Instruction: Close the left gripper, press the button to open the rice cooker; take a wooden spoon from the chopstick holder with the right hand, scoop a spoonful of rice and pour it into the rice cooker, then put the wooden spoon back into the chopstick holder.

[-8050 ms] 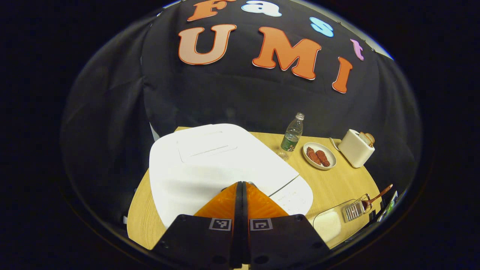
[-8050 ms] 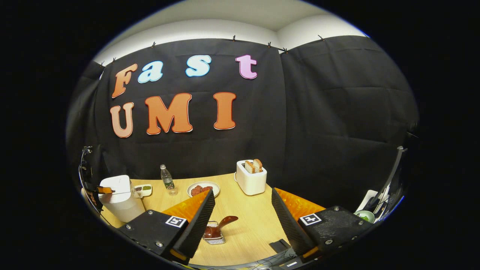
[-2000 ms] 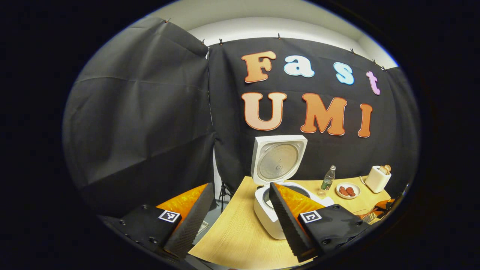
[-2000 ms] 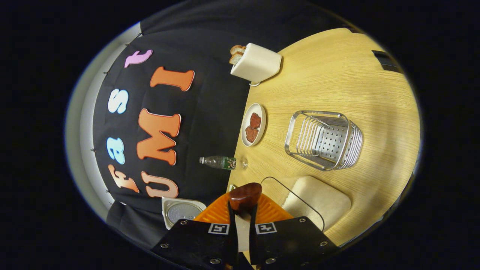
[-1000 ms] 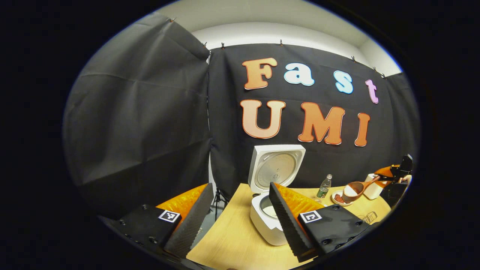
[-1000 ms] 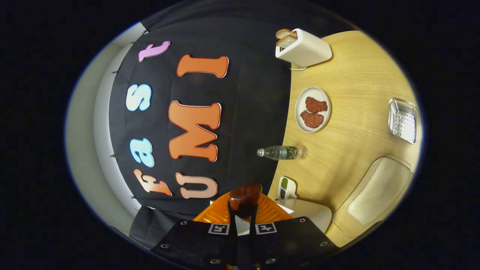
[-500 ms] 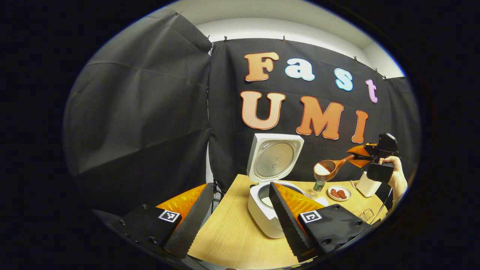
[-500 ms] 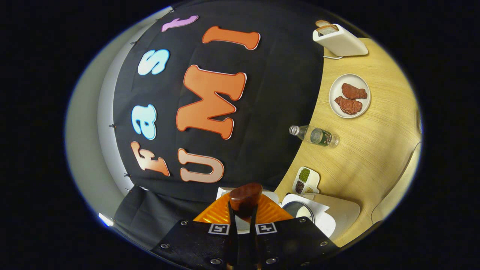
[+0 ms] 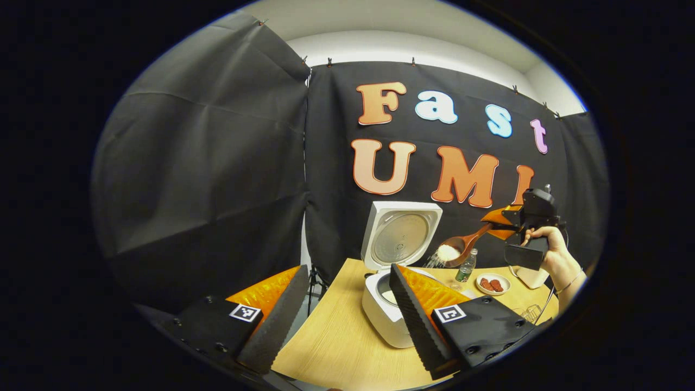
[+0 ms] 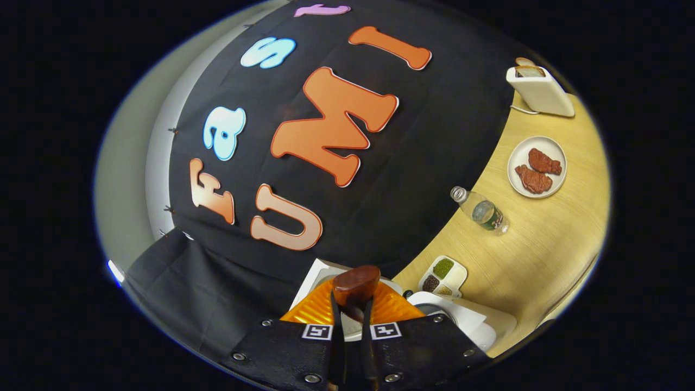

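Observation:
The white rice cooker (image 9: 383,320) stands on the wooden table (image 9: 336,347) with its lid (image 9: 400,238) raised. Above its pot, the wooden spoon (image 9: 455,251) is tipped and white rice falls from its bowl toward the pot. My right gripper (image 9: 497,224), held by a hand (image 9: 549,251), is shut on the spoon's handle. In the right gripper view the right gripper (image 10: 353,317) is rolled sideways and the spoon (image 10: 356,284) sticks out past its fingertips over the cooker (image 10: 467,320). My left gripper (image 9: 342,320) hangs open and holds nothing, in front of the cooker.
A water bottle (image 9: 465,265), a plate of red meat pieces (image 9: 493,283) and a white toaster (image 9: 529,277) stand behind the cooker to the right. A small divided dish (image 10: 443,274) sits beside the cooker. The wire chopstick holder (image 9: 525,313) lies near the table's right edge.
The right gripper carried the spoon left and down to above the cooker and tipped it; rice now spills out. The left gripper stays open and nearly still.

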`<action>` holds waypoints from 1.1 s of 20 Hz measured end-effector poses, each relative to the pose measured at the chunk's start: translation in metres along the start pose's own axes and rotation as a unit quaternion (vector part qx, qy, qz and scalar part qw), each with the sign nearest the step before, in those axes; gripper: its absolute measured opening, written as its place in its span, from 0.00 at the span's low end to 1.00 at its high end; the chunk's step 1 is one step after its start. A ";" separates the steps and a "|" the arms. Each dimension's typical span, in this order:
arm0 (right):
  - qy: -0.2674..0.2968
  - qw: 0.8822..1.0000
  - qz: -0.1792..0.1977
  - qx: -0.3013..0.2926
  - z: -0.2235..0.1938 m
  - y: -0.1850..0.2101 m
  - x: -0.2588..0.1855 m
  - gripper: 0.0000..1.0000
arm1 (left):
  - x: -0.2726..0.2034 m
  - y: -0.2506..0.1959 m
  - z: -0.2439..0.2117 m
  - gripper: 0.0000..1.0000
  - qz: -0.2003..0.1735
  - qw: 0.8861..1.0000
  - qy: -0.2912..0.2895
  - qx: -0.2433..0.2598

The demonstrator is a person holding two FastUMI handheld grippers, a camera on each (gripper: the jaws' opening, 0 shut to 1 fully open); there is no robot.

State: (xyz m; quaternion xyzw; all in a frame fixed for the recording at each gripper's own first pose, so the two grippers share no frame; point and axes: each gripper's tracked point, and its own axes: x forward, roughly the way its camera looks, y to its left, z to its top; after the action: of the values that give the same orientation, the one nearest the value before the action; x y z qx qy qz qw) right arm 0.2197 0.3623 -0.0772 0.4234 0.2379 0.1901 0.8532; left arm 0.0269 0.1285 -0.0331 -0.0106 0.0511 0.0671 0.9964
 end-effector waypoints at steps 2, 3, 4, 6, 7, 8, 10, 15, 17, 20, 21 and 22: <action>-0.003 1.000 0.001 -0.024 0.000 0.006 0.002 0.11 | -0.001 0.001 -0.002 1.00 0.000 1.000 0.001 0.004; -0.005 0.999 0.003 -0.034 -0.001 0.008 0.004 0.11 | -0.002 0.001 -0.002 1.00 0.000 1.000 0.001 0.003; -0.006 0.999 0.004 -0.045 -0.003 0.010 0.005 0.11 | -0.002 -0.002 -0.001 1.00 -0.004 1.000 0.001 0.001; -0.004 0.998 0.002 -0.068 -0.008 0.009 0.008 0.11 | -0.001 -0.004 -0.003 1.00 -0.009 1.000 0.003 -0.001; -0.005 0.997 0.003 -0.079 -0.009 0.010 0.010 0.11 | 0.000 -0.005 -0.003 1.00 -0.009 1.000 0.003 -0.001; -0.005 0.996 0.004 -0.089 -0.011 0.011 0.011 0.11 | 0.000 -0.004 -0.002 1.00 -0.009 1.000 0.003 -0.001; -0.003 0.994 0.006 -0.107 -0.016 0.015 0.013 0.11 | -0.001 -0.005 -0.002 1.00 -0.010 1.000 0.003 0.000; -0.004 0.984 0.021 -0.175 -0.027 0.023 0.015 0.11 | 0.000 -0.004 0.000 1.00 -0.010 1.000 0.003 -0.004; -0.007 0.978 0.028 -0.207 -0.031 0.026 0.014 0.11 | 0.001 -0.005 0.001 1.00 -0.012 1.000 0.002 -0.008; -0.010 0.967 0.043 -0.251 -0.034 0.035 0.012 0.11 | 0.002 -0.005 0.001 1.00 -0.012 1.000 0.003 -0.012; -0.012 0.961 0.049 -0.271 -0.035 0.038 0.010 0.11 | 0.002 -0.005 0.000 1.00 -0.012 1.000 0.003 -0.012; -0.016 0.955 0.054 -0.290 -0.036 0.041 0.008 0.11 | 0.001 -0.005 0.000 1.00 -0.011 1.000 0.004 -0.011</action>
State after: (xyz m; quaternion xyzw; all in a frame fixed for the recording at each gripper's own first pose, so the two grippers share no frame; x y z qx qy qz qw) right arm 0.2009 0.4129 -0.0650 0.1726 0.1353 0.2899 0.9316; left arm 0.0288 0.1236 -0.0327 -0.0224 0.0542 0.0566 0.9967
